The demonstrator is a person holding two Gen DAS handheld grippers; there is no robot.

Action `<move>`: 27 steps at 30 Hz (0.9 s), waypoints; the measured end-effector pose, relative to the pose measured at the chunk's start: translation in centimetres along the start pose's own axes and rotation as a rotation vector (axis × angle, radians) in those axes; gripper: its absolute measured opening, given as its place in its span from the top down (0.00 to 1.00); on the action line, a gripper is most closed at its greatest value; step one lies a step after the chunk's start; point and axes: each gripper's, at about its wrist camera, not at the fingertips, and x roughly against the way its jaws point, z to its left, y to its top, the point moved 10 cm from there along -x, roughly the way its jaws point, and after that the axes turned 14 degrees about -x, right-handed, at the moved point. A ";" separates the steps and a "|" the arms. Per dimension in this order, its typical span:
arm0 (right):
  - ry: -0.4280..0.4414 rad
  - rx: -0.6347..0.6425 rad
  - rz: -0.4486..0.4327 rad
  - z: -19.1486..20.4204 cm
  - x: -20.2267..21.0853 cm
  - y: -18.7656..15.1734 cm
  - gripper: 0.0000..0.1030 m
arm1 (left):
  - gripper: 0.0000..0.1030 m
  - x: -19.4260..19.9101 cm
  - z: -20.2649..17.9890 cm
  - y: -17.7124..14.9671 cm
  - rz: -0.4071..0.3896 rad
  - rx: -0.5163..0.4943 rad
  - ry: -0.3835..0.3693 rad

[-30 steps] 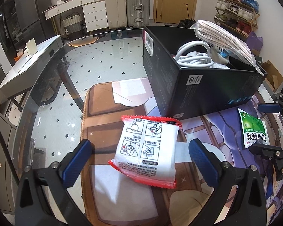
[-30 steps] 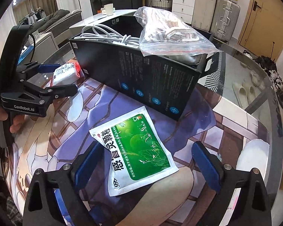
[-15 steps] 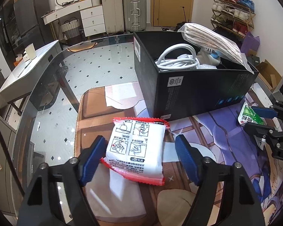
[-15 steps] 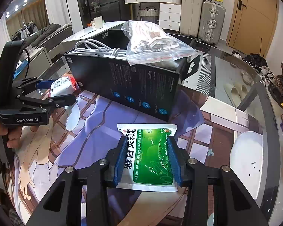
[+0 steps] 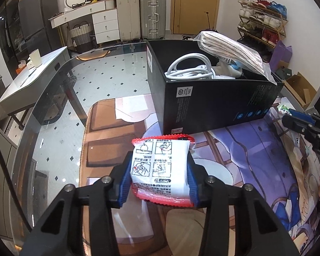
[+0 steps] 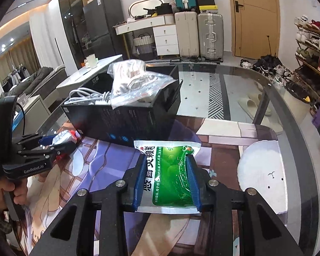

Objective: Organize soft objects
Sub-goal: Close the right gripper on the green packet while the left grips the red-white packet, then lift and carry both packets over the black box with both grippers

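Note:
A white packet with red edges (image 5: 161, 160) lies on the printed mat. My left gripper (image 5: 159, 177) has its blue pads pressing on both sides of it, jaws still closing. A green and white packet (image 6: 170, 170) is held a little above the mat in my right gripper (image 6: 166, 181), pads squeezing it, jaws closing too. The black box (image 5: 213, 104) stands just beyond both packets. It holds a white cable (image 5: 187, 70) and a clear bag of striped cloth (image 5: 230, 49). The right wrist view shows the left gripper (image 6: 57, 141) at left, held by a hand.
The printed mat (image 5: 234, 149) covers the near part of a glass table whose curved edge (image 5: 53, 98) runs at left. A grey side table with a cup (image 5: 35, 57) stands beyond it. Suitcases, drawers and a shoe rack line the far walls.
Both grippers went from wide open to shut on their packets. The right one has raised and turned the green packet. The left one sits closer around the white packet.

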 end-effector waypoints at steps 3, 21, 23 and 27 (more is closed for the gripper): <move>0.006 -0.010 -0.058 0.0 0.9 1.2 0.65 | 0.58 0.4 -0.3 0.1 -0.016 -0.001 0.007; 0.056 0.021 -0.229 3.0 3.6 4.2 0.65 | 0.58 4.6 -0.2 1.3 -0.136 0.003 0.053; 0.072 0.019 -0.236 3.7 3.9 4.6 0.65 | 0.58 5.2 -0.1 1.7 -0.152 0.007 0.056; 0.082 0.035 -0.242 4.9 4.3 5.4 0.65 | 0.58 6.3 0.3 2.6 -0.180 0.026 0.047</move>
